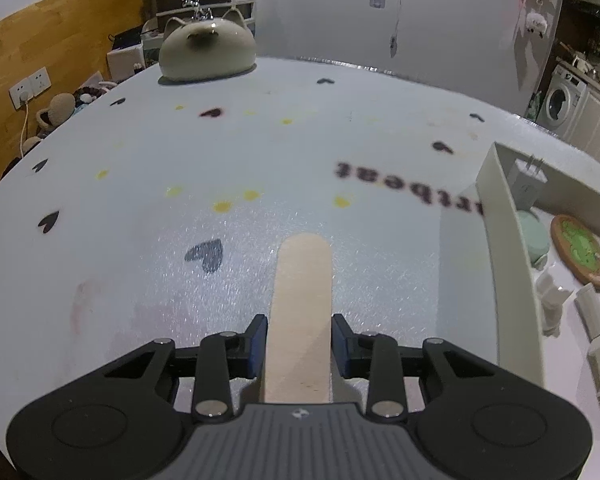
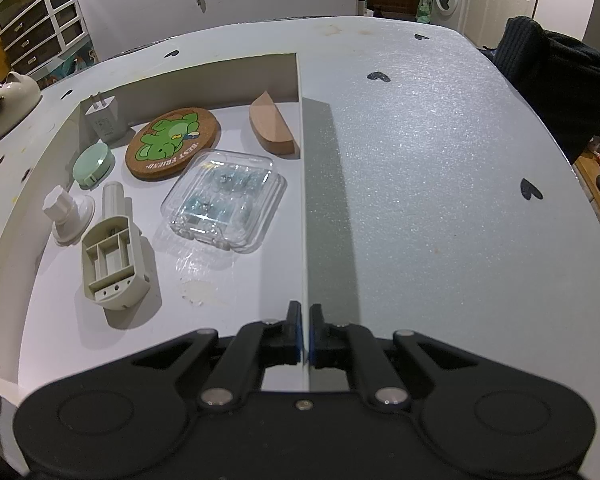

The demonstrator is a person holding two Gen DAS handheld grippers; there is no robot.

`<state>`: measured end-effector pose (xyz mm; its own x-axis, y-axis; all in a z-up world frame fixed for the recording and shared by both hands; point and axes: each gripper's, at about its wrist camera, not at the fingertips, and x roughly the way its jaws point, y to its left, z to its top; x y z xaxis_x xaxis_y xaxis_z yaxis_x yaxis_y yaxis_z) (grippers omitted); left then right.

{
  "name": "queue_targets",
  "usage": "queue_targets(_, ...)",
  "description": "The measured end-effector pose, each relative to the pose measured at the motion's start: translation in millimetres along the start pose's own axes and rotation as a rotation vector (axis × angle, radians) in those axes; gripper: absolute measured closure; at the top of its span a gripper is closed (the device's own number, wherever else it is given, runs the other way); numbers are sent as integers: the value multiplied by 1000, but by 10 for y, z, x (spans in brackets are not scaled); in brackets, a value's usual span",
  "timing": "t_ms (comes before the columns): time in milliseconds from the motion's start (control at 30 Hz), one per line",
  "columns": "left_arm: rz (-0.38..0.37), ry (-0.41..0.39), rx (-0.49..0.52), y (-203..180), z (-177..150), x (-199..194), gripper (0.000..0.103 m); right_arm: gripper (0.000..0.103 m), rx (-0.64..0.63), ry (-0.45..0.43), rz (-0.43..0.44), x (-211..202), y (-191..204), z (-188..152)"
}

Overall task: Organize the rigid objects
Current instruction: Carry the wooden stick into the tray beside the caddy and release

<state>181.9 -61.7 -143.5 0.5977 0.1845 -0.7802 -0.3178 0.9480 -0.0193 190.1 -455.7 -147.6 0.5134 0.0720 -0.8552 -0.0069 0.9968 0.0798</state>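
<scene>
The left hand-held gripper (image 1: 299, 344) is pinching a flat wooden stick (image 1: 300, 304) for the tray (image 2: 302, 184), whose wall the right hand-held gripper (image 2: 305, 334) is clamping steady.

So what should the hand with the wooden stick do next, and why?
Probably lift the wooden stick and carry it right, over the white tray's wall. The left gripper already clamps it, and the other items lie in that tray, which the right gripper steadies.

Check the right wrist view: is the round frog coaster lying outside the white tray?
No. The frog coaster lies inside the white tray, between the charger plug and the wooden block.
</scene>
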Motion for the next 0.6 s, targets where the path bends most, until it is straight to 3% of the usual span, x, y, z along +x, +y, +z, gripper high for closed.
queue_targets(367, -138, -195, 34, -263, 439, -595, 68, 98, 0, 0, -2, 1, 1, 1)
queue_targets(500, -232, -207, 104, -514, 490, -760, 68, 98, 3, 0, -2, 5, 3, -1)
queue_targets(600, -321, -169, 203, -785, 428, -825, 68, 98, 5, 0, -3, 8, 5, 0)
